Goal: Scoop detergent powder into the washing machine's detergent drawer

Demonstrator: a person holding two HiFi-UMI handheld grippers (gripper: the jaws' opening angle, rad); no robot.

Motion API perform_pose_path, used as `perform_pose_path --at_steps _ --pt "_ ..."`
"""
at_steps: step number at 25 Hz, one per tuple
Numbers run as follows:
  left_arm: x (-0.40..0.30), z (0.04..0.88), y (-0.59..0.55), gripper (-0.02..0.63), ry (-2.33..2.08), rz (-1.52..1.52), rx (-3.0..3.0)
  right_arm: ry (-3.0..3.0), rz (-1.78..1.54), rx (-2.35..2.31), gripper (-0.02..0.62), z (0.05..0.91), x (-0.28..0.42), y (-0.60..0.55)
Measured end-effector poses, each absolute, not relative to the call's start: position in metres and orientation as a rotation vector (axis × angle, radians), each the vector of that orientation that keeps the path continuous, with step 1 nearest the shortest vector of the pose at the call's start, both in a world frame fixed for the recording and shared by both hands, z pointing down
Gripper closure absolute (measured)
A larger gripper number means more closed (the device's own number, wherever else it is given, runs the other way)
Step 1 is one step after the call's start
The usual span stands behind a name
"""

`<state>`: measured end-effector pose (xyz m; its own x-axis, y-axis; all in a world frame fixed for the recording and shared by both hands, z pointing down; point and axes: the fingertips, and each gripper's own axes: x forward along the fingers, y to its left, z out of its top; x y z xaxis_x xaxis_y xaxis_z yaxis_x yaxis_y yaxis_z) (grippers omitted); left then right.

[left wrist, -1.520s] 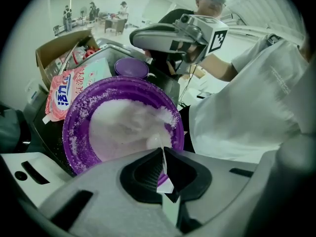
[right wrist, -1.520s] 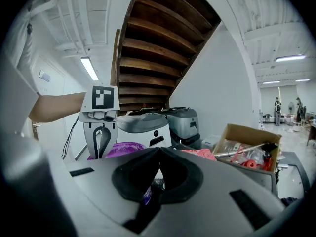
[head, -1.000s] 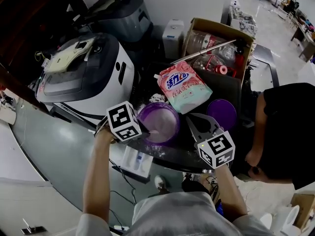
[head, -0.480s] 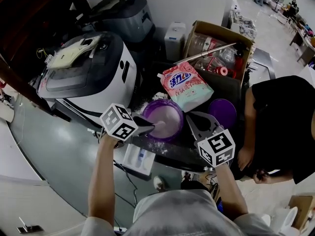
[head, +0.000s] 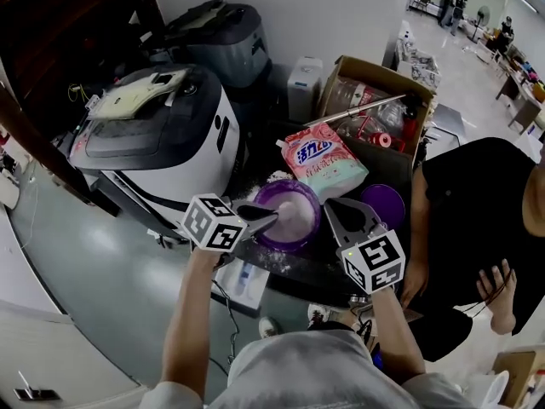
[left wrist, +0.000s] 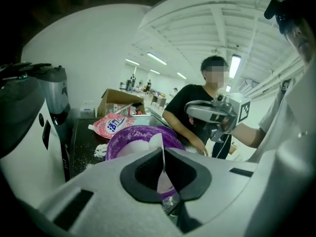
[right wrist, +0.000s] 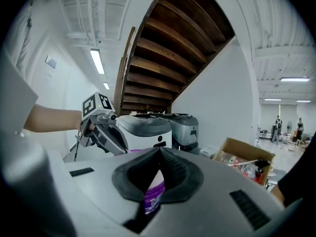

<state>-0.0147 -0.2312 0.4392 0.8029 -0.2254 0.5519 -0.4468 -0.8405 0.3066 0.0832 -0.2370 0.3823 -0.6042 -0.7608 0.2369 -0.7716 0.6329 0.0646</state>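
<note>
Centrally in the head view, a purple bowl (left wrist: pixel 140 131) holding white powder (head: pixel 294 214) sits on a dark table (head: pixel 294 273). From the bowl's 9 o'clock the left gripper (head: pixel 271 217) points in over the rim. Its jaws are closed tight on the thin handle of a white scoop (left wrist: pixel 156 141), whose far end meets the powder. At the bowl's 3 o'clock the right gripper (head: pixel 330 204) sits just beside the rim. Its jaws meet at the tips, and the bowl's purple side shows through the gap behind them; whether they pinch anything cannot be made out. A pink detergent bag (head: pixel 322 162) lies flat just beside the bowl at 1 o'clock, with a little spilled powder (head: pixel 274 177) at 11 o'clock. A purple lid (head: pixel 385 201) lies at 3 o'clock, beyond the right gripper. A white and grey washing machine (head: pixel 162 135) stands at 10 o'clock, and a cardboard box (head: pixel 375 100) of bottles is farther out at 1 o'clock. A person in a black shirt (head: pixel 477 203) stands at the table's 3 o'clock side.
</note>
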Motion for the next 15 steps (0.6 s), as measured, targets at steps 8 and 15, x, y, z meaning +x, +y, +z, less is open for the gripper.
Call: perform_pose_path --at_steps 8,15 --pt "-0.02 0.405 -0.232 0.591 -0.631 0.49 2.622 -2.636 -0.009 1.259 0.598 0.363 0.075 -0.239" --pt "-0.037 0.37 -0.228 0.591 -0.729 0.366 2.673 -2.668 -0.048 1.246 0.598 0.351 0.062 -0.239"
